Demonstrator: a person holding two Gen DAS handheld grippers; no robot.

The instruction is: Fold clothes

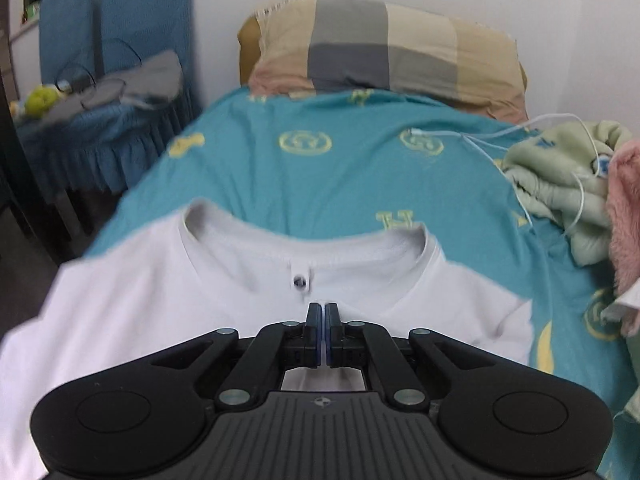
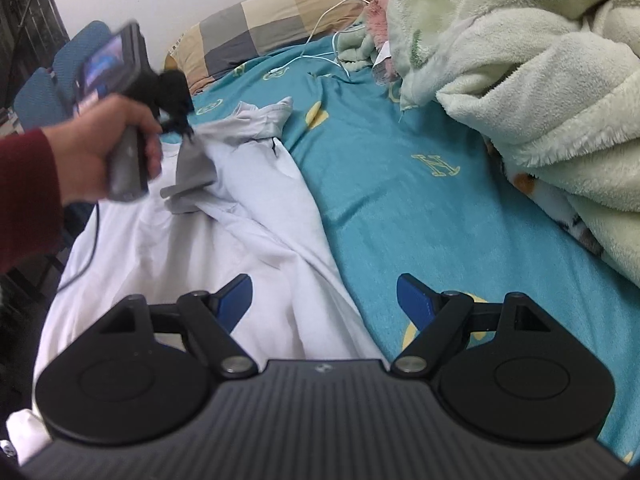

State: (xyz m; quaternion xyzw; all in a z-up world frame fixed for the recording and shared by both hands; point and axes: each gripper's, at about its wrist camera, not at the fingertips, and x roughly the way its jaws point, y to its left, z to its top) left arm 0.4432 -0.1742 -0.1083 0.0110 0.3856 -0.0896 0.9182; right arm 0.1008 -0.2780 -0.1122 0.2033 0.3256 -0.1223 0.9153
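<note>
Teal patterned sheet [image 1: 320,184] w/ rumpled white tee [image 1: 160,300]

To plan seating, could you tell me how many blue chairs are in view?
2. One chair stands left of the bed, the other chair beside it; others may be hidden.

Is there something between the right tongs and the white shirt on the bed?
Nothing visible. The right tongs hang open just above the white shirt, whose edge lies between their tips on the teal bedsheet. The fleece blanket lies off to the right. The left tongs are shut at the collar.
</note>
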